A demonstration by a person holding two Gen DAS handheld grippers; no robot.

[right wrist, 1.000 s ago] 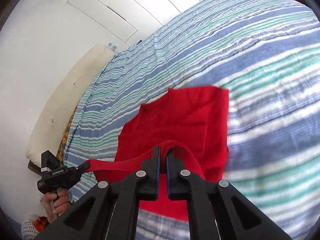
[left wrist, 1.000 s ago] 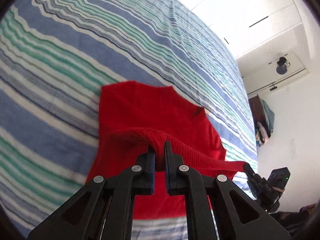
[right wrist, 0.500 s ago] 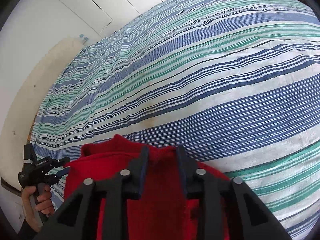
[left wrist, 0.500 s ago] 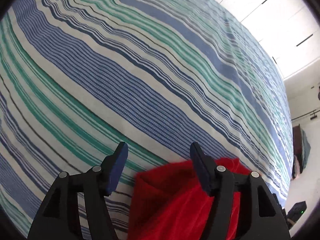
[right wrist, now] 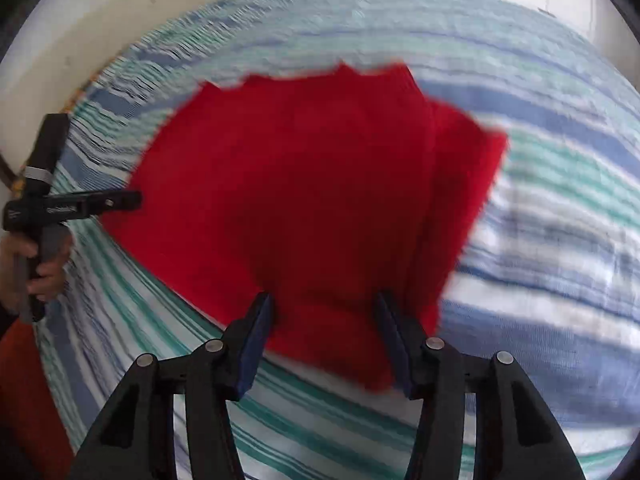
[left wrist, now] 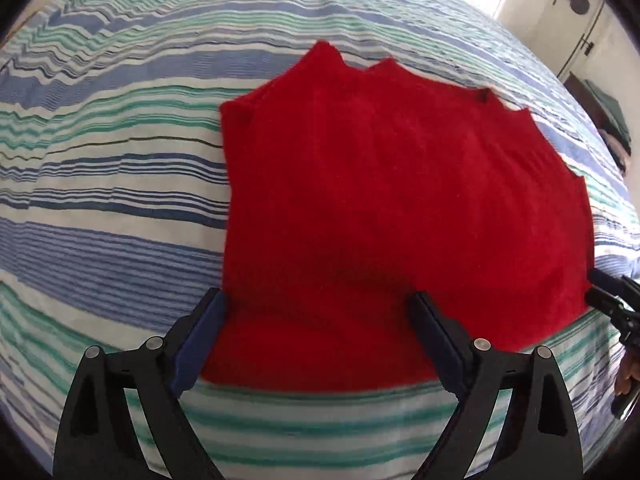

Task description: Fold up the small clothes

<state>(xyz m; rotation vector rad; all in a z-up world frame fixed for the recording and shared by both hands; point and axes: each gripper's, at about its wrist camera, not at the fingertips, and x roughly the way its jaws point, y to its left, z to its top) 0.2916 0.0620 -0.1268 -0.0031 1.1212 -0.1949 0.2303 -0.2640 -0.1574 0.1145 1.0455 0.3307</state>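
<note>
A red knitted garment (left wrist: 400,200) lies folded flat on the striped bedspread (left wrist: 100,200). My left gripper (left wrist: 318,296) hovers over its near left corner, jaws opening wide, the cloth below them and not pinched. In the right wrist view the same garment (right wrist: 312,184) is blurred, with a second layer showing along its right side. My right gripper (right wrist: 324,296) stands open over the near right corner, pads clear of the cloth. The left gripper (right wrist: 120,200) also shows at that view's left edge, and the right gripper (left wrist: 600,292) shows at the left wrist view's right edge.
The blue, green and white bedspread (right wrist: 560,200) spreads all around the garment. A cream headboard cushion (right wrist: 80,60) lines the bed's far left side. A person's hand (right wrist: 44,272) holds the left gripper's handle. Dark furniture (left wrist: 608,120) stands by the wall at right.
Both grippers were shut on the garment's raised edge a second ago. They carried it over, let go and opened, then drew back to the near edge. The garment now lies flat.
</note>
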